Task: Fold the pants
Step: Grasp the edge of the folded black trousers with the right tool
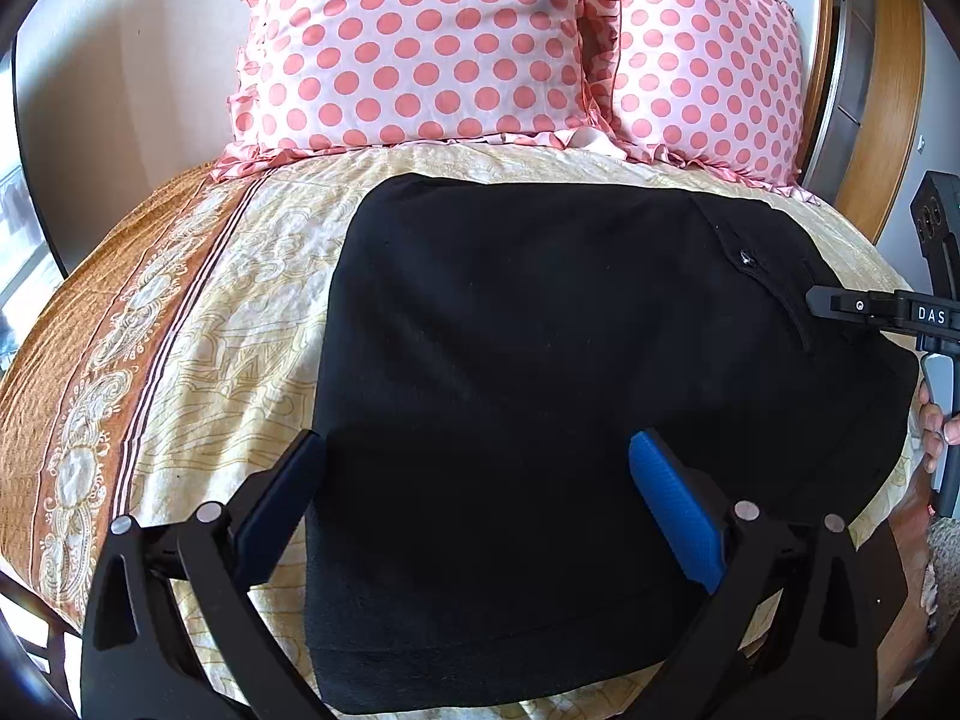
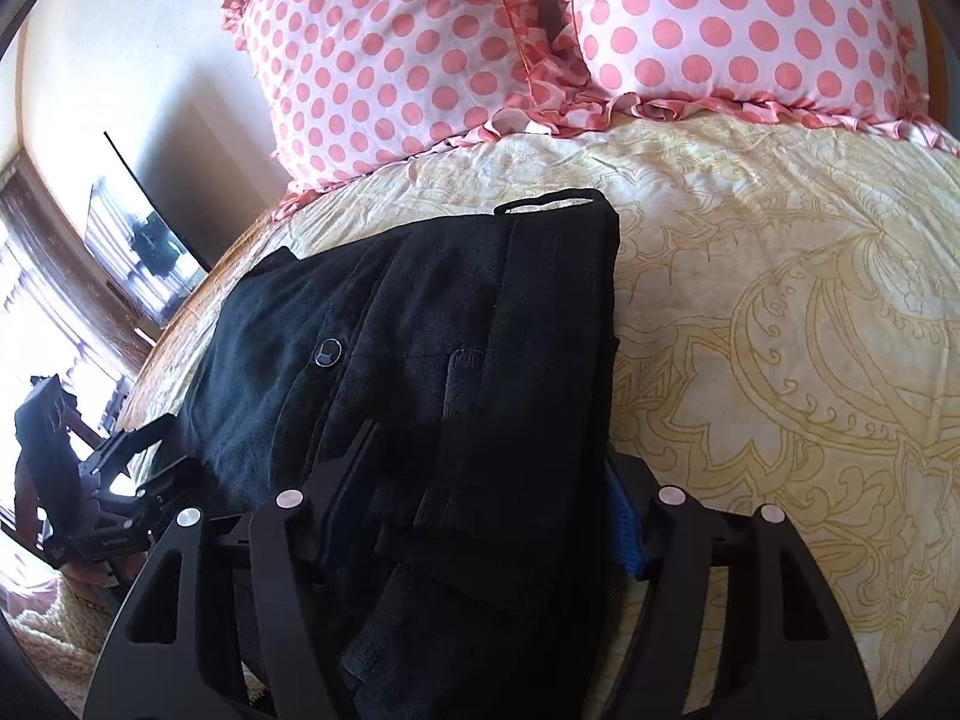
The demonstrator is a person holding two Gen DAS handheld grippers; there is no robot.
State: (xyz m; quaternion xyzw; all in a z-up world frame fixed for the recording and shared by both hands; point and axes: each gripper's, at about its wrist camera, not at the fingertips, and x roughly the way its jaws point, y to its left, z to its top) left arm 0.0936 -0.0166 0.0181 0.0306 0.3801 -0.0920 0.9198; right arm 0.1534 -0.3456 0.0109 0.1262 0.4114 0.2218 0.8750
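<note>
Both pairs of jaws stand wide apart, and neither is clamped on anything that I can see. On my left gripper point(image 1: 474, 498) the blue pads point(image 1: 678, 516) straddle the near edge of the black pants point(image 1: 540, 360), the left finger over the bedspread point(image 1: 198, 312) just beside the cloth and the right finger over the cloth itself; whether they touch the fabric I cannot tell. My right gripper point(image 2: 480, 516) sits at the waistband end, its fingers spread to either side of a thick stack of layers, with the button point(image 2: 327, 353) just ahead of it; in the left wrist view its tip reaches in from the right edge over that same end. The pants lie on the bed as a compact dark rectangle, already doubled over themselves, in front of the two polka-dot pillows point(image 1: 414, 42). I judge the folding to be at or close to its last step: the bundle looks squared, with several layers showing at my right. If one more fold is wanted, the next move calls for closing both pairs of jaws on matching corners of one short end, catching all layers at once, and carrying that end over evenly. Otherwise it calls for backing both grippers off without dragging the top layer askew.
</note>
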